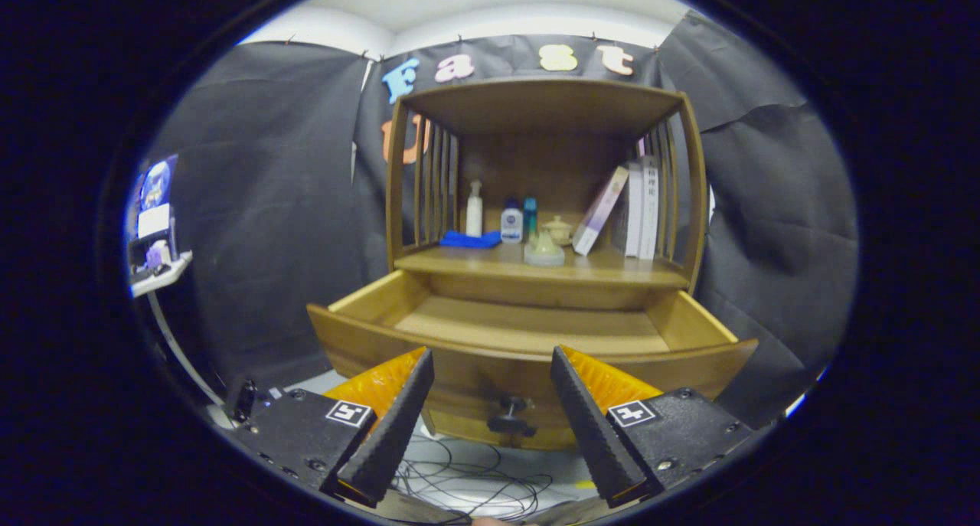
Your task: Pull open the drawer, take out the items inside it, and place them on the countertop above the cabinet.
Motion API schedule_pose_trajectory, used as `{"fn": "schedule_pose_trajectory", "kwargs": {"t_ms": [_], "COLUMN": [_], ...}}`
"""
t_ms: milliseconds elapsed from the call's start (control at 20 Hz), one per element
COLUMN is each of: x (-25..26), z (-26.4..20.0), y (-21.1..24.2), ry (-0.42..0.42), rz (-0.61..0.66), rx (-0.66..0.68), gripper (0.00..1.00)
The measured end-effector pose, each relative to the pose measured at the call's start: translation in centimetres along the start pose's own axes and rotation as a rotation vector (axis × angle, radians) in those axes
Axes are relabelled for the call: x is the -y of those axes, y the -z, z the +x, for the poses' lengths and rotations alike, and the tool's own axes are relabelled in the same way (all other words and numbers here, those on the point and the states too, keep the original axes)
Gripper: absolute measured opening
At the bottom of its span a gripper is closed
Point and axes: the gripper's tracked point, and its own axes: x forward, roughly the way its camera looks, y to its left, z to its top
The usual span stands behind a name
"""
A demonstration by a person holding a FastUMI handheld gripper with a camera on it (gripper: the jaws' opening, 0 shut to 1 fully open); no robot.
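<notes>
The tongs [490, 377] are spread wide and grip nothing. Just ahead of them the wooden drawer [528, 331] stands pulled open, its visible floor bare; its dark knob [511, 415] shows between the two fingers. Beyond, on the surface [459, 262] above the drawer, sit a blue cloth [469, 240], a white pump bottle [475, 209], two small bottles [511, 221], a pale lidded jar [544, 250] and leaning books [624, 208].

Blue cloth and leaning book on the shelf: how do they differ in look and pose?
The blue cloth lies flat and crumpled at one end of the shelf, beside a white bottle; the leaning book is stiff and pale, tilted against upright books at the other end. Both sit above the open drawer, beyond the open gripper.
</notes>
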Motion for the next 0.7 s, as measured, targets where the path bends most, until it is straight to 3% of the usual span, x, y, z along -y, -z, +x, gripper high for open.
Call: {"fn": "schedule_pose_trajectory", "kwargs": {"t_ms": [250,450,700], "x": [1.4,2.0,1.8], "z": [3.6,5.5,6.2], "y": [4.6,5.0,5.2], "ry": [0.075,0.141,0.229], "rz": [0.066,0.106,0.065], "rx": [-0.086,-0.072,-0.050], "gripper": [0.98,0.98,0.97]}}
